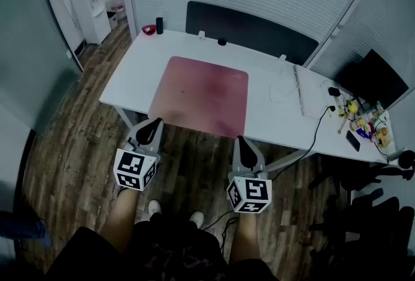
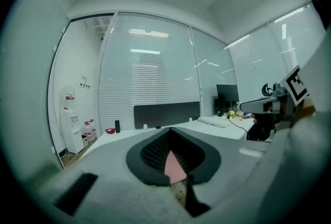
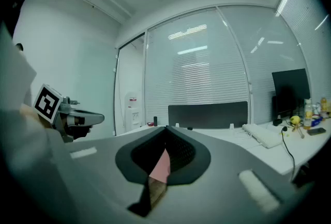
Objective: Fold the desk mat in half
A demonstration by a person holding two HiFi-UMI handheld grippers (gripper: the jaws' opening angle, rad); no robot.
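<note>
So far nothing is folded: the pink rectangular desk mat [image 1: 201, 95] lies fully flat on the white surface [image 1: 136, 72], its near edge along the front. The left hand-held gripper [image 1: 153, 125] and the right hand-held gripper [image 1: 240, 141] are both clenched shut just at that near edge, apparently gripping nothing, so the whole fold is left.

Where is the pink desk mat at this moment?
In the head view the desk mat lies flat on the white desk, left of the keyboard, its near corners pinched by the left gripper and right gripper.
</note>
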